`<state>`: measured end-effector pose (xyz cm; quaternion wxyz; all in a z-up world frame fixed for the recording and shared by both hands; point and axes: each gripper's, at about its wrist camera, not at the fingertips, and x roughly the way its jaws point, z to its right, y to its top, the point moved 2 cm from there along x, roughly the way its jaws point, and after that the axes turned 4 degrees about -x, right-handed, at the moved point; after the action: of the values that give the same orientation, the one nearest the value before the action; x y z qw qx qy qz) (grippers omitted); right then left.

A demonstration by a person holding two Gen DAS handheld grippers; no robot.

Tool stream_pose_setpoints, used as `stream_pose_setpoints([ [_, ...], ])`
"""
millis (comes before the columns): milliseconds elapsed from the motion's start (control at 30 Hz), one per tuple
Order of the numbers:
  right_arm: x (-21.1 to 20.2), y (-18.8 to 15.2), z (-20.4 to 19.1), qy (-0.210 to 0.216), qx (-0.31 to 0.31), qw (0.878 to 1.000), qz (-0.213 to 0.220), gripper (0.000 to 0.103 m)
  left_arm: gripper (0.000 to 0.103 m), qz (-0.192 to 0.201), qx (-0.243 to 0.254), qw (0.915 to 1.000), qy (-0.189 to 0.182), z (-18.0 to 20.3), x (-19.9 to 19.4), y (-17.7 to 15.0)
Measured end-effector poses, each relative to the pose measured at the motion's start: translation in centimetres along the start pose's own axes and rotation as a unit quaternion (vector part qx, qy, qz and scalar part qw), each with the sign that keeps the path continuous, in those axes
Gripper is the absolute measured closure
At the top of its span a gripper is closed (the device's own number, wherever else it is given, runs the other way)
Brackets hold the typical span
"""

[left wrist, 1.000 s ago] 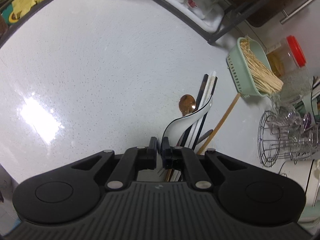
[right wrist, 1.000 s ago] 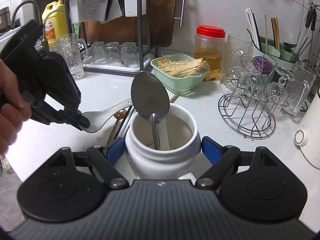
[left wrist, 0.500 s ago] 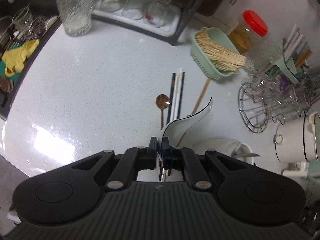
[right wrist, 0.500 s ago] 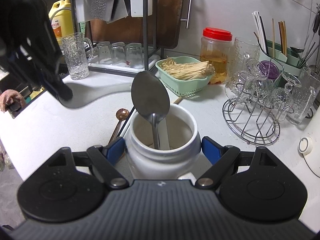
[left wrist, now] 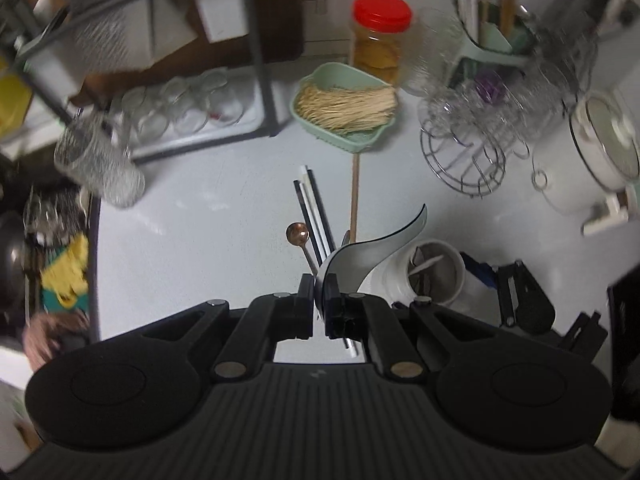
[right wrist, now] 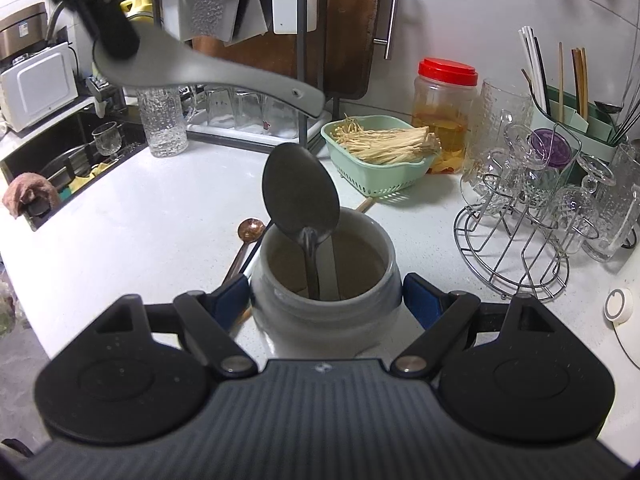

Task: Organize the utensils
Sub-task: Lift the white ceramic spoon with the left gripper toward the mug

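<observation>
Left gripper [left wrist: 320, 300] pinches the white ladle [left wrist: 372, 246], handle pointing right toward the crock [right wrist: 326, 276] clasped by right gripper [right wrist: 326, 300].

Black ribbed housing on left gripper [left wrist: 320, 304], round caps, silver screws, black fingers [left wrist: 306, 300]. Same build on right gripper [right wrist: 326, 294], but blue pads [right wrist: 418, 298].
</observation>
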<state>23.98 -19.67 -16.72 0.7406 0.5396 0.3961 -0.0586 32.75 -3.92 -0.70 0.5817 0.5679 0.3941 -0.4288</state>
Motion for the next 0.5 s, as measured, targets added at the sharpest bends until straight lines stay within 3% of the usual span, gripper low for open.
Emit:
stream_pose_setpoints([
  [267, -0.1, -0.1, 0.0, 0.000, 0.002, 1.000, 0.005, 0.017, 0.098, -0.022, 0.132, 0.9904, 0.033, 4.7, 0.2, 1.8],
  [500, -0.1, -0.2, 0.0, -0.001, 0.005, 1.000, 0.011, 0.017, 0.098, -0.028, 0.241, 0.9676, 0.069, 8.3, 1.2, 2.5],
])
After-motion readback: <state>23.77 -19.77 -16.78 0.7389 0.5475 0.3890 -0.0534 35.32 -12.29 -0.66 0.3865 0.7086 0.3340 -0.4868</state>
